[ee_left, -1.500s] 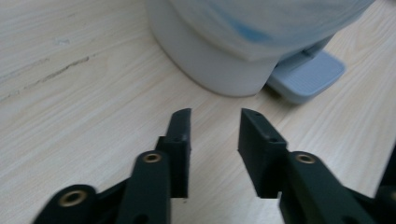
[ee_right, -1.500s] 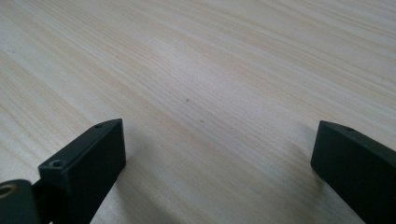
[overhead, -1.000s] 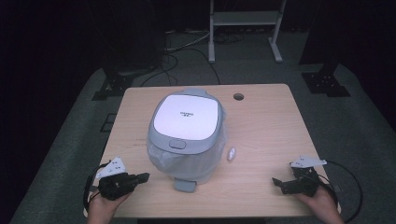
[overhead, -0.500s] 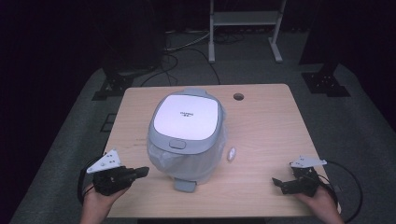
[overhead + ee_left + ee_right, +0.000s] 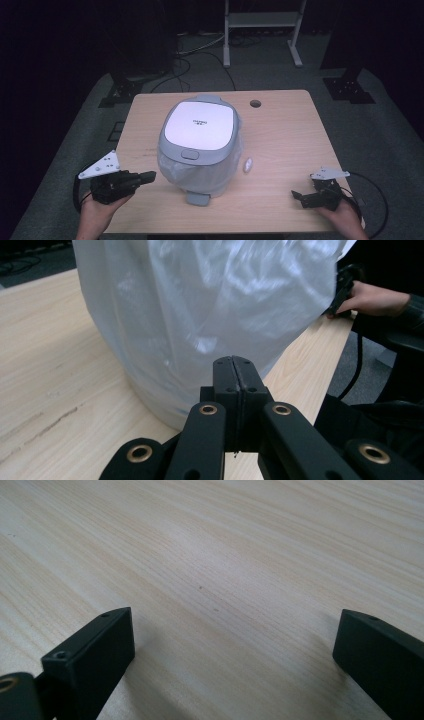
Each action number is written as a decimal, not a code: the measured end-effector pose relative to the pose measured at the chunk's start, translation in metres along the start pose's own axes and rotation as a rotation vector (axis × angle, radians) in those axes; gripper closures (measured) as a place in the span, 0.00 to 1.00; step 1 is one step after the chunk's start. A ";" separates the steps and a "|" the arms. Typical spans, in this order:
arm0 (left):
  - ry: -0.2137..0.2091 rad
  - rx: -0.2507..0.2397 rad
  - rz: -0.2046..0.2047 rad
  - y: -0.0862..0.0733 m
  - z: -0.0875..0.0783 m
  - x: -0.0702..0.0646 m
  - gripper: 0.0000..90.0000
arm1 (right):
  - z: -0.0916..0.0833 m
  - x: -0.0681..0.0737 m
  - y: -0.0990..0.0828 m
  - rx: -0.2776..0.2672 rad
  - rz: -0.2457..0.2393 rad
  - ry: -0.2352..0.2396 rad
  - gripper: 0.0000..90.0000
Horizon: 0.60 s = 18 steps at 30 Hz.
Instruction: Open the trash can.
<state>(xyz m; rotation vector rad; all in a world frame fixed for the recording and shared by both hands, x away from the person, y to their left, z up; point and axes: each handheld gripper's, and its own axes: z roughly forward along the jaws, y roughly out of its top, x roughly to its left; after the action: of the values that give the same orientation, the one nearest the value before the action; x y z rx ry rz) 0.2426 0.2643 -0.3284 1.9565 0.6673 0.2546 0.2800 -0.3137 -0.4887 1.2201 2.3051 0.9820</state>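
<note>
One rice cooker (image 5: 200, 140), its body wrapped in clear plastic (image 5: 200, 305), stands at the middle of the wooden table (image 5: 285, 135), with a small white piece (image 5: 247, 165) just beside it. Left gripper (image 5: 147, 176), jaws clenched on nothing, points at the wrap from near the table's left edge. Right gripper (image 5: 296, 196), jaws spread wide, sits well apart by the near right corner.

Black gripper (image 5: 234, 371), brass rivets, grey three-cornered plate.

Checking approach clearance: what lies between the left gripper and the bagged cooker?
Bare table lies between left gripper and bagged cooker in the high view.
</note>
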 end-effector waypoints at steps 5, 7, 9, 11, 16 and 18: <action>-0.014 -0.018 0.008 0.011 -0.005 -0.002 1.00 | 0.000 0.000 0.000 0.000 0.000 0.000 0.02; -0.016 -0.020 0.009 0.013 -0.006 -0.003 1.00 | 0.000 0.000 0.000 0.000 0.000 0.000 0.02; -0.021 -0.029 0.014 0.018 -0.008 -0.003 1.00 | 0.000 0.000 0.000 0.000 0.000 0.000 0.02; -0.024 -0.035 0.017 0.022 -0.010 -0.004 1.00 | 0.000 0.000 0.000 0.000 0.000 0.000 0.02; -0.031 -0.051 0.029 0.033 -0.013 -0.007 1.00 | 0.000 0.000 0.000 0.000 0.000 0.000 0.02; -0.035 -0.057 0.037 0.038 -0.013 -0.008 1.00 | 0.000 0.000 0.000 0.000 0.000 0.000 0.02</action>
<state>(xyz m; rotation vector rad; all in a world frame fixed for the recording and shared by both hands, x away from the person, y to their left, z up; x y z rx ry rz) 0.2429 0.2569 -0.2878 1.9163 0.5953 0.2586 0.2800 -0.3137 -0.4887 1.2198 2.3052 0.9825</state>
